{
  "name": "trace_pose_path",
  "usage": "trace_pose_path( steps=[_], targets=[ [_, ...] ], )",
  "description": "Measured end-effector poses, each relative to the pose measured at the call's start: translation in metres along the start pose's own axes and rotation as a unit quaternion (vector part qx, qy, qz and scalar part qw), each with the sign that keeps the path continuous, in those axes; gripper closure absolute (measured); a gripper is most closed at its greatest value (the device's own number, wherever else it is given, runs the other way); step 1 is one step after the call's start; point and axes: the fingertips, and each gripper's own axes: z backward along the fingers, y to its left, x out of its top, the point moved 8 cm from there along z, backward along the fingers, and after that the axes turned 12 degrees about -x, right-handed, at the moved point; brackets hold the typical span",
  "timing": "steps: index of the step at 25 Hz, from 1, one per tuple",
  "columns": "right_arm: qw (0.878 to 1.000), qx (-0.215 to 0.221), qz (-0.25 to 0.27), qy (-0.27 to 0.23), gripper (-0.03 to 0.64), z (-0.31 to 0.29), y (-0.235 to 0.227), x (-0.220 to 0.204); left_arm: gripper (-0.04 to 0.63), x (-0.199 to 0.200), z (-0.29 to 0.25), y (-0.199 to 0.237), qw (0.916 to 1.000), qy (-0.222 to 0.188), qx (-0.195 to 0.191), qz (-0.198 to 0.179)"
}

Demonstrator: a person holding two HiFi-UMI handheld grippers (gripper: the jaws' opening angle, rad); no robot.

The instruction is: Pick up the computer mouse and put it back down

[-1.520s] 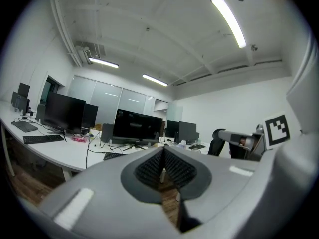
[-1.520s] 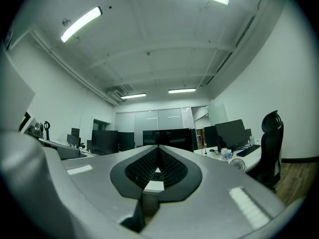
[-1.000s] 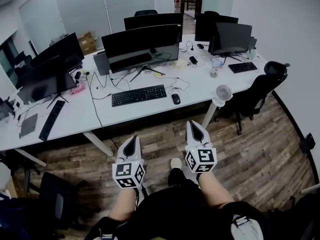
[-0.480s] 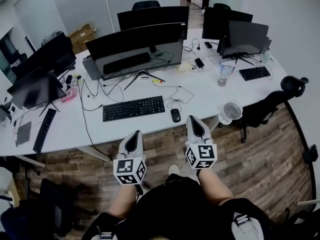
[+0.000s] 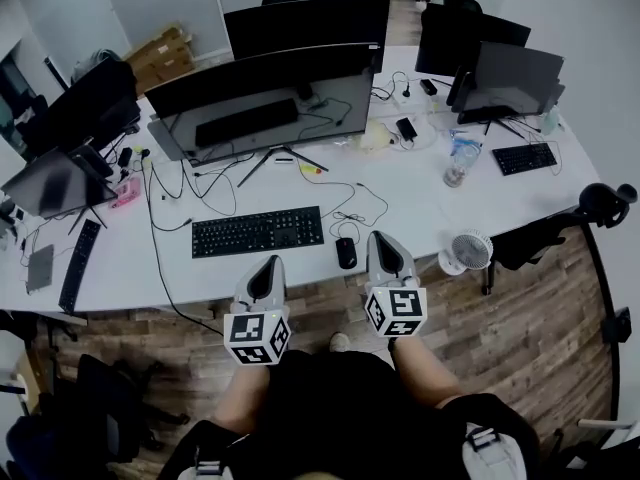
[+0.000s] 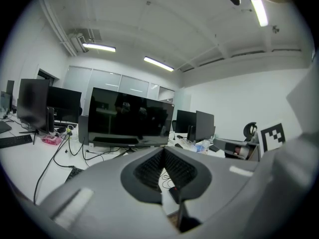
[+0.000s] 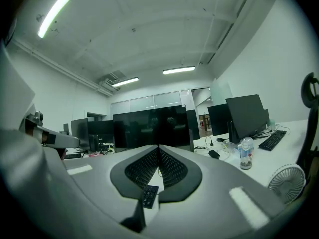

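Mouse (image 5: pixel 346 252) — just beside right gripper (image 5: pixel 381 238), jaws shut.

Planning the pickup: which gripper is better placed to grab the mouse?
Right. In the head view the right gripper shows close beside the mouse; the left gripper is farther off, near the keyboard. Both are shut and empty.

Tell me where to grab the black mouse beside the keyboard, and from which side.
Grip the mouse across its narrow middle, fingers on its two long sides. It lies flat, long axis pointing away from you, so likely come from the near side with the right gripper.
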Motion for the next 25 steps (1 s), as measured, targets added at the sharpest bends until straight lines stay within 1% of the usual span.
trace_pose_path(
  steps=[3, 5, 7, 8, 13, 16, 18, 22, 25],
  targets=[
    [1.0, 0.003, -0.003, 0.011, 0.614, -0.019, 0.002, -0.008, 0.541, 0.005, -0.015, 0.01, 1.0, 0.004, 0.001, 0.0],
    [1.0, 0.006, -0.008, 0.029, 0.5, -0.031, 0.004, -0.017, 0.541, 0.006, -0.022, 0.017, 1.0, 0.008, 0.003, 0.002],
    [0.999, 0.004, -0.008, 0.051, 0.448, -0.042, 0.005, -0.028, 0.541, 0.007, -0.028, 0.022, 0.9999, 0.012, 0.003, 0.004],
    [0.998, 0.003, -0.006, 0.06, 0.433, -0.047, 0.006, -0.033, 0.541, 0.007, -0.03, 0.024, 0.9999, 0.014, 0.003, 0.005],
    [0.995, -0.01, 0.013, 0.1, 0.379, -0.071, 0.012, -0.07, 0.541, 0.004, -0.037, 0.041, 0.9996, 0.024, 0.005, 0.011],
    [0.991, -0.022, 0.028, 0.128, 0.359, -0.08, 0.018, -0.096, 0.541, 0.0, -0.036, 0.053, 0.9992, 0.027, 0.009, 0.028],
    [0.988, -0.027, 0.041, 0.146, 0.354, -0.088, 0.02, -0.111, 0.541, -0.002, -0.035, 0.06, 0.9989, 0.027, 0.012, 0.036],
    [0.981, -0.043, 0.055, 0.183, 0.352, -0.101, 0.02, -0.147, 0.541, -0.003, -0.032, 0.07, 0.9986, 0.027, 0.016, 0.041],
    [0.973, -0.064, 0.06, 0.212, 0.308, -0.107, 0.017, -0.176, 0.541, -0.003, -0.028, 0.079, 0.9982, 0.025, 0.02, 0.052]
  ],
)
